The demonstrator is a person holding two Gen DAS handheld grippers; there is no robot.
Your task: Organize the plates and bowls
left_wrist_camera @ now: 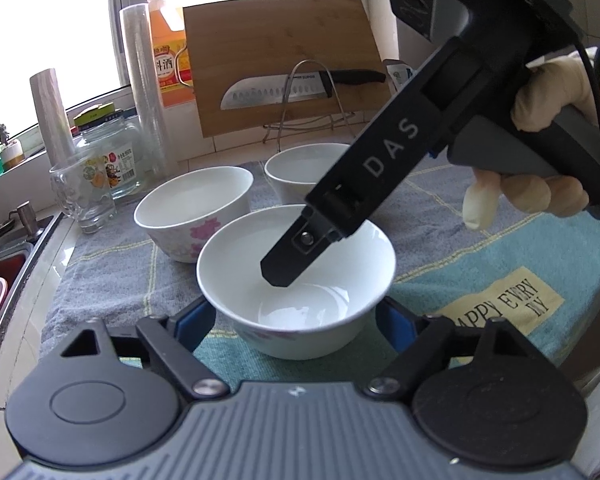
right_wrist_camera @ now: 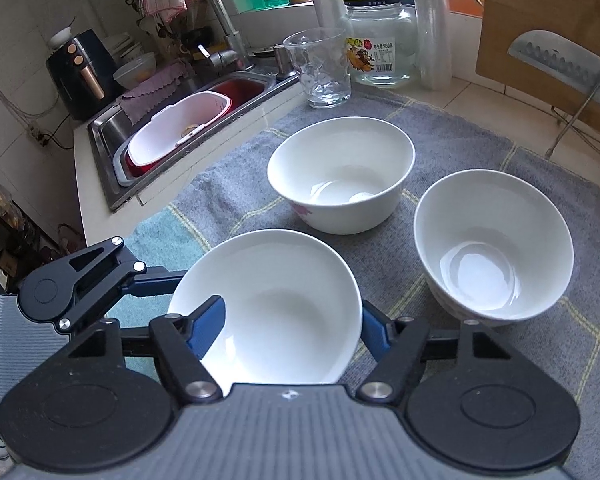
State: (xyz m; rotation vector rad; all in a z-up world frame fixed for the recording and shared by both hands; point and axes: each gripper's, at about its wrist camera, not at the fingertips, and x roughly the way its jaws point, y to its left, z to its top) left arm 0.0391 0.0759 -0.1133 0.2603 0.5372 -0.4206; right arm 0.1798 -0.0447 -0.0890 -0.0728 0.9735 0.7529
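In the left wrist view, a clear glass [left_wrist_camera: 85, 196] stands at the left edge of the grey-and-teal towel [left_wrist_camera: 116, 268], with a labelled jar [left_wrist_camera: 112, 152] just behind it. Right of them sit three white bowls: a flowered bowl [left_wrist_camera: 194, 212] left of centre, a far bowl [left_wrist_camera: 306, 168] behind it, and the near bowl [left_wrist_camera: 296, 280] low in the middle of the frame. The left gripper [left_wrist_camera: 296, 320] has its blue-padded fingers spread apart, one on each side of the near bowl's base; whether they touch it cannot be told. Coming down from the upper right, the right gripper [left_wrist_camera: 284, 268] reaches into that bowl, one finger inside and resting against the inner wall. In the right wrist view, the sink [right_wrist_camera: 112, 128] lies at upper left, and the near bowl [right_wrist_camera: 268, 308] fills the lower centre, with one blue pad inside the rim at left and the other outside at right, straddling the wall.
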